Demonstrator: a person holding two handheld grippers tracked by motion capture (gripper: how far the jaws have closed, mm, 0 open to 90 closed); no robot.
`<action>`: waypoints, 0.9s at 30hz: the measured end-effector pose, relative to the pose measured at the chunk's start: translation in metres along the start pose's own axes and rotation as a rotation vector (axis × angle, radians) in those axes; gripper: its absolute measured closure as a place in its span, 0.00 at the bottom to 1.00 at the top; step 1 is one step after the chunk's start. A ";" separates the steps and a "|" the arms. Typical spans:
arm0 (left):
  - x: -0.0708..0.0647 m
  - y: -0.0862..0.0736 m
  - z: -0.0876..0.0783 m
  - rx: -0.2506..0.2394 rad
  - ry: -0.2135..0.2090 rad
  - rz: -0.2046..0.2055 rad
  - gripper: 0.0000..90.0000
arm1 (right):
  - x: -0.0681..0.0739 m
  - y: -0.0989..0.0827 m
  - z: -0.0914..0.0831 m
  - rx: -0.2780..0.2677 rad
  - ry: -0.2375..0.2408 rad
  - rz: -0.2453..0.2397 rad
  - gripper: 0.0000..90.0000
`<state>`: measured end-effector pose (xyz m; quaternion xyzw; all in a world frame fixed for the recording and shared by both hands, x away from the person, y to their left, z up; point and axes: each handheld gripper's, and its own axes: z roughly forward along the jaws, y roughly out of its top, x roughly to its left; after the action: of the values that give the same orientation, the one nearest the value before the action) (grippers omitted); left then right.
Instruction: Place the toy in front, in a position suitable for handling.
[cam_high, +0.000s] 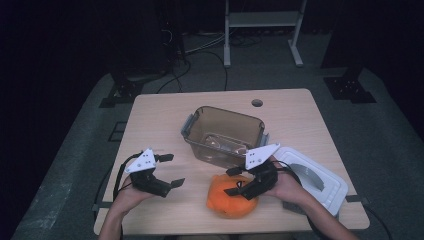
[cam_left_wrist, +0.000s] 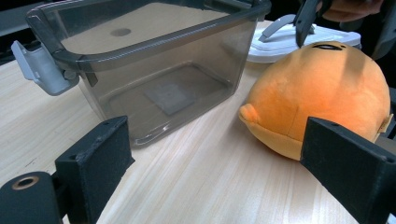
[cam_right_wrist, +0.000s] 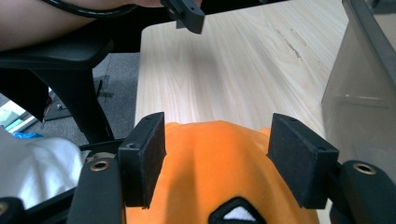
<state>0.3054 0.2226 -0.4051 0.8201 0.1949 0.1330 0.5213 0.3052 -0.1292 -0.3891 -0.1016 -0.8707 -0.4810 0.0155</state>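
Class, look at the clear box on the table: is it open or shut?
Open. The box has no lid on; its white lid lies beside it.

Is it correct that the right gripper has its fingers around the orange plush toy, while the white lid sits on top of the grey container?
Not quite. The high view shows the white lid lying on the table beside the grey container, which is open. The right gripper does straddle the orange plush toy.

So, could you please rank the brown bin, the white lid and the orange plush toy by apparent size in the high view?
1. brown bin
2. white lid, partly hidden by the right hand, so its lead over the toy is unsure
3. orange plush toy
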 end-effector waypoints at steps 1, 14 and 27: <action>0.000 0.000 0.000 -0.002 0.000 -0.001 0.09 | -0.001 0.000 0.002 0.004 -0.004 0.002 0.40; 0.000 -0.001 0.001 0.010 0.003 -0.001 0.09 | -0.008 -0.005 0.011 0.021 -0.011 0.030 0.51; 0.000 -0.002 0.002 0.017 0.008 -0.004 0.09 | -0.008 -0.015 0.013 0.073 -0.029 0.078 0.63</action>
<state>0.3062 0.2220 -0.4080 0.8234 0.2000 0.1337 0.5139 0.3107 -0.1273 -0.4093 -0.1416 -0.8832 -0.4464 0.0255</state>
